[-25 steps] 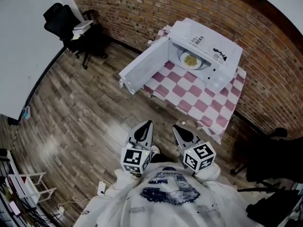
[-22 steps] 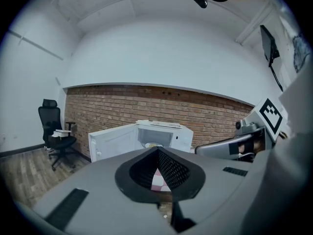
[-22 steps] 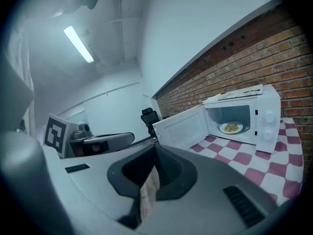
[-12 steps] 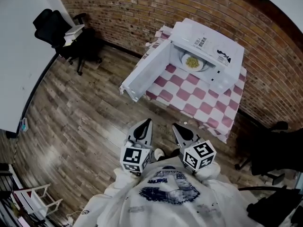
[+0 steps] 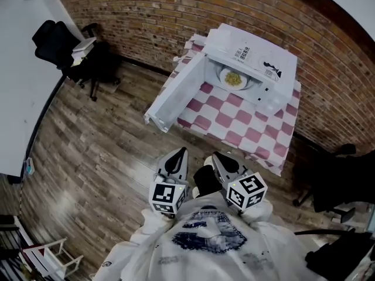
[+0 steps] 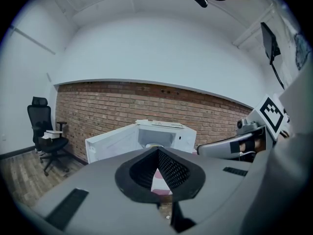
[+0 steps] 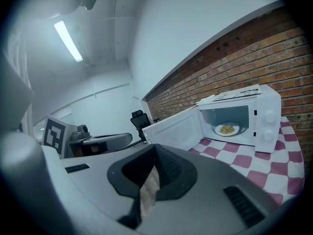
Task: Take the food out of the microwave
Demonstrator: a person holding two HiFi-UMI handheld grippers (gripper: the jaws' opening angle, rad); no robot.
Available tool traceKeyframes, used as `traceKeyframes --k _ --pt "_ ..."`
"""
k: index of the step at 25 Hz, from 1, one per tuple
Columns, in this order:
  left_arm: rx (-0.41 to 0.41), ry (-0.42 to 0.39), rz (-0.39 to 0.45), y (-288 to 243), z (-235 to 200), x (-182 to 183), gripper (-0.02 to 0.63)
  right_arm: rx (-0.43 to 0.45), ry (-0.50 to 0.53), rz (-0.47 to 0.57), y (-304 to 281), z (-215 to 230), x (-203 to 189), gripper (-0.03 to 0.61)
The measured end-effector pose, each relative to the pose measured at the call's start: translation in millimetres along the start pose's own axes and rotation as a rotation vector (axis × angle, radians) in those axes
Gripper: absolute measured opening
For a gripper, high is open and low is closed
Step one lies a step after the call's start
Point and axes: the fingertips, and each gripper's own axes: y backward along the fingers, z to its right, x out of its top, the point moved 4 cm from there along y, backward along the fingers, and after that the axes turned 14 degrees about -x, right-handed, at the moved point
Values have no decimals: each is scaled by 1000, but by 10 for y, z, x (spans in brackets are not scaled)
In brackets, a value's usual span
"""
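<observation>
well, in the head view the plate of food sits inside the open microwave at one o'clock on the checkered desk, well apart from the left hand-held gripper and right hand-held gripper. left gripper view: jaws closed, empty. right gripper view: jaws closed, empty, plate at two o'clock.

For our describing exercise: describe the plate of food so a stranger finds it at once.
Before the red brick wall, on the pink-and-white checked tablecloth, stands a white microwave with its door swung open. Inside lies a round white plate of yellow food, the only thing in it.
</observation>
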Motion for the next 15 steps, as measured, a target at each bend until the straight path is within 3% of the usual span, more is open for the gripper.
traceKeyframes --k 15 --pt "-52 -6 -41 -595 -282 79 8 -44 -53 -2 -433 382 163 14"
